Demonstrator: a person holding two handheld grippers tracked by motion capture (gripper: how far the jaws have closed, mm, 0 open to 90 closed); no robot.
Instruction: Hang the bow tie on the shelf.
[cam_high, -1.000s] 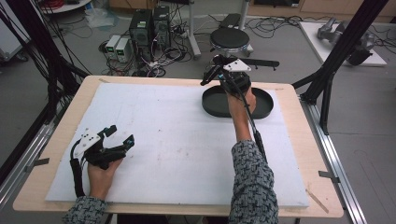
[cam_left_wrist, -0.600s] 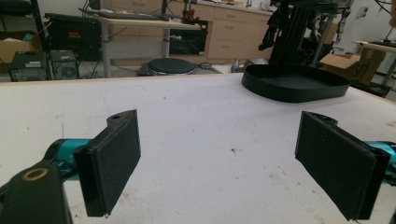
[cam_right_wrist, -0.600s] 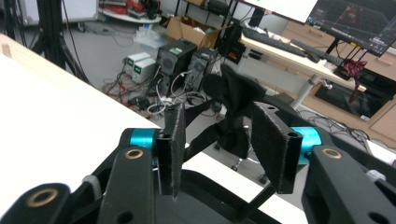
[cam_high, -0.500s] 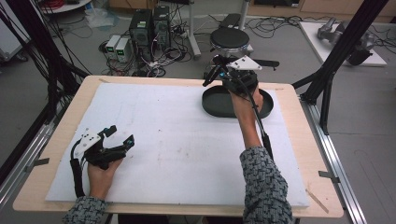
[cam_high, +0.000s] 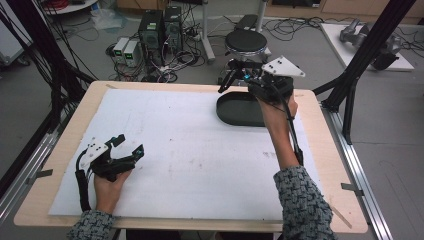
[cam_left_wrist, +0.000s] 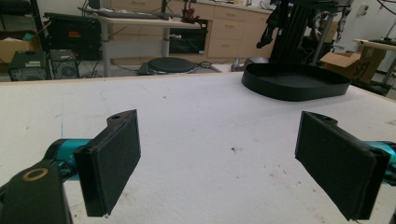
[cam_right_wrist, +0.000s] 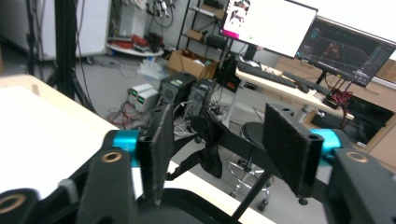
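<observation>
Item: black oval tray (cam_high: 240, 109), shallow-walled, standing at the far right of the white mat (cam_high: 165, 150) on the wooden table (cam_high: 320, 165); nothing visible in it from the high view

Right gripper (cam_high: 227, 80): held above the tray's far edge, jaws tilted out past the table toward the floor and a round black stool (cam_high: 246, 42). Its jaws have just been opening and stand partly spread, with nothing between them in the right gripper view

Left gripper (cam_high: 129, 145): resting low at the near left of the mat, well apart from the tray, jaws spread wide and empty

Risk, as judged: the trailing cable (cam_high: 292, 135) runs along the right forearm just beside the tray's near rim; a quick sweep back could catch the rim and drag or tip the tray toward the table edge
</observation>
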